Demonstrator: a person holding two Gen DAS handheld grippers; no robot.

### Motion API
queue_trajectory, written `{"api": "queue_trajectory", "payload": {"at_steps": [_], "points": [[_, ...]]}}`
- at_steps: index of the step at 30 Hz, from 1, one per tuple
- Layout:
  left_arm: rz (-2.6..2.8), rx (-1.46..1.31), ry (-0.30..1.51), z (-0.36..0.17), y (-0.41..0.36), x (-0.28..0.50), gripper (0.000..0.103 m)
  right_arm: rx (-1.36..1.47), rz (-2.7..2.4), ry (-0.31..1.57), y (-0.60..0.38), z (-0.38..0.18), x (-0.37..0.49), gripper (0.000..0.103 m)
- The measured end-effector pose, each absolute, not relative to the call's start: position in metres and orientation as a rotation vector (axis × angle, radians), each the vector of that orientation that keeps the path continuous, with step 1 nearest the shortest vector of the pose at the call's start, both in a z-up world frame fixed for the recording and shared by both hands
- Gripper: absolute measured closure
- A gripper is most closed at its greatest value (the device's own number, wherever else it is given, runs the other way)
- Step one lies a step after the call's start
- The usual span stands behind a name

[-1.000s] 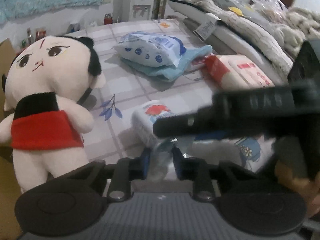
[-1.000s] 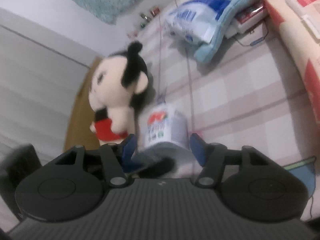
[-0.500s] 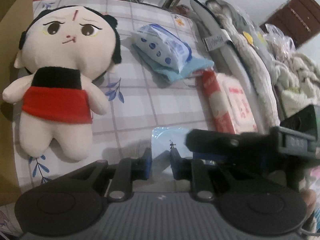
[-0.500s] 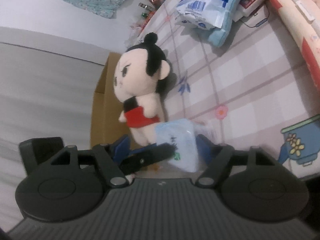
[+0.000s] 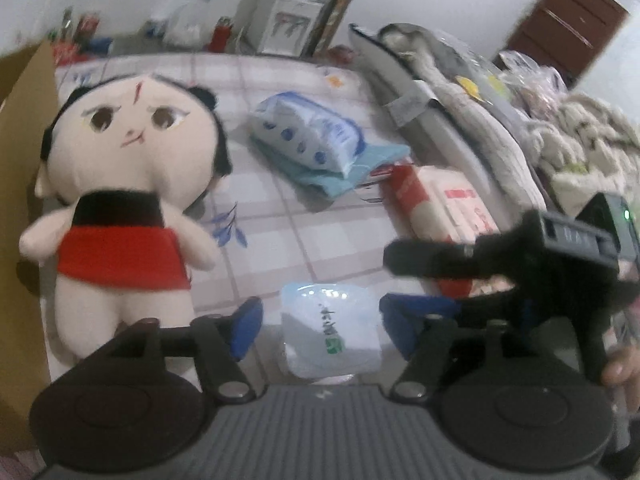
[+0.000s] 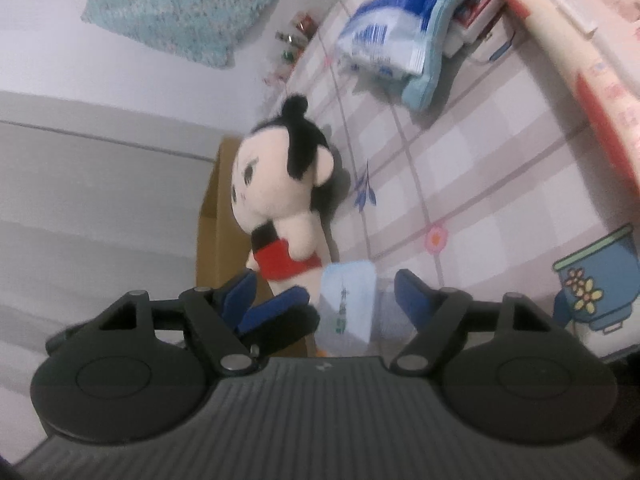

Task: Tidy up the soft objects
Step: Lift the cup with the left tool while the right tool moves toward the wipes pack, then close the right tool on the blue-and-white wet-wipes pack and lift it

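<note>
Left wrist view: the left tongs (image 5: pixel 320 326) are opening, blue pads spread either side of a small tissue pack (image 5: pixel 330 330) lying on the checked bedsheet (image 5: pixel 276 240), neither pad pressing it. A doll (image 5: pixel 128 200) in red lies at ten o'clock. A blue-white bag (image 5: pixel 308 136) sits at twelve on a folded towel (image 5: pixel 340 168). The right tongs (image 5: pixel 424 280) reach in from three o'clock.

Right wrist view: the right tongs (image 6: pixel 324 300) are opening too; the pack (image 6: pixel 348 304) stands between the pads, untouched. The doll (image 6: pixel 280 204) lies at eleven beside a cardboard box (image 6: pixel 212 236).
</note>
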State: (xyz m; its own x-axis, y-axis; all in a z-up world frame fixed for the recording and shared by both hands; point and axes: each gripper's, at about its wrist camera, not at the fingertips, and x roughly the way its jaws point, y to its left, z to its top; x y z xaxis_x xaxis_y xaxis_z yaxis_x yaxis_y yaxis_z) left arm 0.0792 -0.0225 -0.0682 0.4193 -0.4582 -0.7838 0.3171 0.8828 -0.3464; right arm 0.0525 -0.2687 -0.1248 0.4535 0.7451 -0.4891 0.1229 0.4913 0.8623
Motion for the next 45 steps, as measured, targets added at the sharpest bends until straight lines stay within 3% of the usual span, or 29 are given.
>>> {"api": "queue_trajectory", "payload": {"at_steps": [1, 7, 9, 13, 22, 27, 35, 37, 39, 45], "points": [[-0.494, -0.128, 1.019, -0.067, -0.027, 0.077, 0.017, 1.011, 0.467, 1.034, -0.273, -0.124, 0.05, 0.026], [-0.482, 0.046, 1.037, -0.083, -0.061, 0.074, 0.016, 0.947, 0.428, 0.962, -0.285, -0.114, 0.037, 0.025], [-0.444, 0.095, 1.042, -0.091, -0.072, 0.077, 0.019, 0.896, 0.414, 0.942, -0.288, -0.109, 0.034, 0.025], [-0.409, 0.118, 1.062, -0.103, -0.077, 0.082, 0.036, 0.718, 0.397, 0.901, -0.285, -0.093, 0.038, 0.025], [-0.408, 0.087, 1.059, -0.099, -0.067, 0.074, 0.037, 0.196, 0.35, 0.76, -0.258, -0.059, 0.097, 0.02], [-0.408, 0.074, 1.064, -0.1, -0.057, 0.07, 0.037, 0.018, 0.327, 0.762, -0.241, -0.067, 0.157, 0.013], [-0.41, 0.026, 1.063, -0.101, -0.041, 0.068, 0.037, -0.328, 0.324, 0.827, -0.182, -0.11, 0.211, 0.012], [-0.412, 0.02, 1.061, -0.101, -0.039, 0.068, 0.037, -0.395, 0.29, 0.821, -0.171, -0.117, 0.214, 0.016], [-0.412, 0.018, 1.06, -0.101, -0.037, 0.068, 0.037, -0.422, 0.266, 0.821, -0.169, -0.117, 0.217, 0.043], [-0.409, 0.004, 1.056, -0.101, -0.034, 0.067, 0.037, -0.219, 0.255, 0.867, -0.194, -0.105, 0.229, 0.057]]}}
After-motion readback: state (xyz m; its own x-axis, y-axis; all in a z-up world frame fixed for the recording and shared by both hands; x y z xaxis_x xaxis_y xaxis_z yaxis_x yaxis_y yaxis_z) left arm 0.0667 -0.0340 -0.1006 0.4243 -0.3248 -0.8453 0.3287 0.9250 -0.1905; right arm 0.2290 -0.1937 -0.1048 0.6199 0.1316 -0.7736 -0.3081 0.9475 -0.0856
